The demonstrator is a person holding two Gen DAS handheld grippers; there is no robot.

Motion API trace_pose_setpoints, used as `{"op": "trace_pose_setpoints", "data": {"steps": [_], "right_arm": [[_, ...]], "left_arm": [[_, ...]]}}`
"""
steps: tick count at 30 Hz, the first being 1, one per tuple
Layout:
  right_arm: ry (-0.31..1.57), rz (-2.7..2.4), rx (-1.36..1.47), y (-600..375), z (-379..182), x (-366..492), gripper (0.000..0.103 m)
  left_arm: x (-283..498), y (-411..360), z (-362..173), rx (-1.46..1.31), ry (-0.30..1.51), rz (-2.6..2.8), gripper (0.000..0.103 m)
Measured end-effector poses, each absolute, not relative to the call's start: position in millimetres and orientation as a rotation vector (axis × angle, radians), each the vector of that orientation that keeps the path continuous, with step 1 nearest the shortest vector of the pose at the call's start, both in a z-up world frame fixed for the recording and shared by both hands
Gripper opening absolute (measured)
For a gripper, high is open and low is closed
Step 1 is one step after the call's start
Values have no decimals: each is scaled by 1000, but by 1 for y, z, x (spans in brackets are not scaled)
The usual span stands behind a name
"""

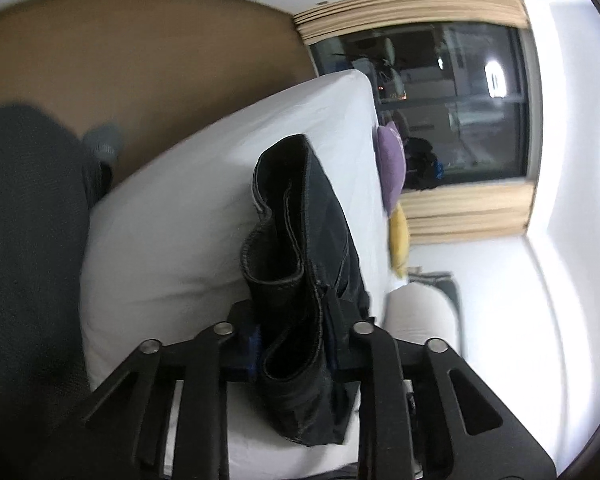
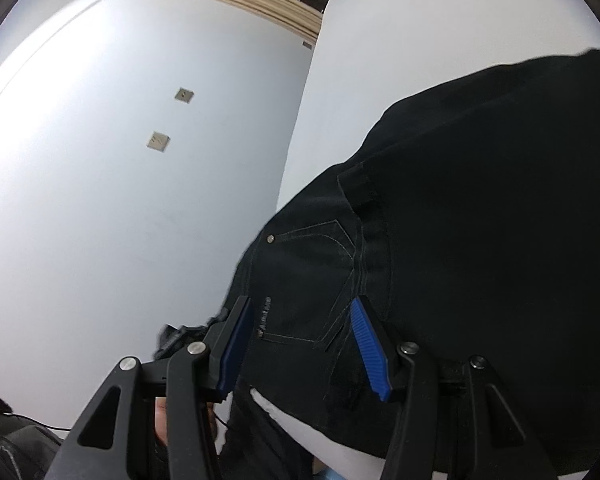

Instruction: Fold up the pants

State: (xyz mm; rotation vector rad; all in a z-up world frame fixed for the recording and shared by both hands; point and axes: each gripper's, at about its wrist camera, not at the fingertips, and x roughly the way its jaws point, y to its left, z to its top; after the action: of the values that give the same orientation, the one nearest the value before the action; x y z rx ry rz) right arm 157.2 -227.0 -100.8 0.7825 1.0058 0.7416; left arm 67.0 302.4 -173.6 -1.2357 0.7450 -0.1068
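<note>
The pants point(image 1: 300, 248) are laid on the white bed point(image 1: 172, 240), near the purple cushion point(image 1: 392, 164). A bunched fold is clamped by the left tool point(image 1: 296, 320). The right tool point(image 2: 300, 344) is held released, its pads straddling the pocket area.

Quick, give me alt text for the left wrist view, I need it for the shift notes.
The left gripper is clamped on a bunched fold of the black pants, held up above a white bed. Behind are purple and yellow cushions and a dark window.
</note>
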Motion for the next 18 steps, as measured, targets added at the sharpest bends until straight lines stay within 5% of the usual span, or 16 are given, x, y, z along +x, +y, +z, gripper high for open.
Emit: {"op": "trace_pose_setpoints", "data": {"steps": [9,11,13,18], "right_arm": [[1116,730,685,-191,-111,189,44],[1184,700,619,-179,-119,199,33],[1255,627,591,-176,-135,208,0],[1233,637,746,-199,-163,210,0]], "left_arm": [[76,276,-132,-956,712,-131,12],[77,267,-119,-895,700,-150,12],[85,255,-107,-837,686,-166,12],[93,220,-80,-677,661,-231,12]]}}
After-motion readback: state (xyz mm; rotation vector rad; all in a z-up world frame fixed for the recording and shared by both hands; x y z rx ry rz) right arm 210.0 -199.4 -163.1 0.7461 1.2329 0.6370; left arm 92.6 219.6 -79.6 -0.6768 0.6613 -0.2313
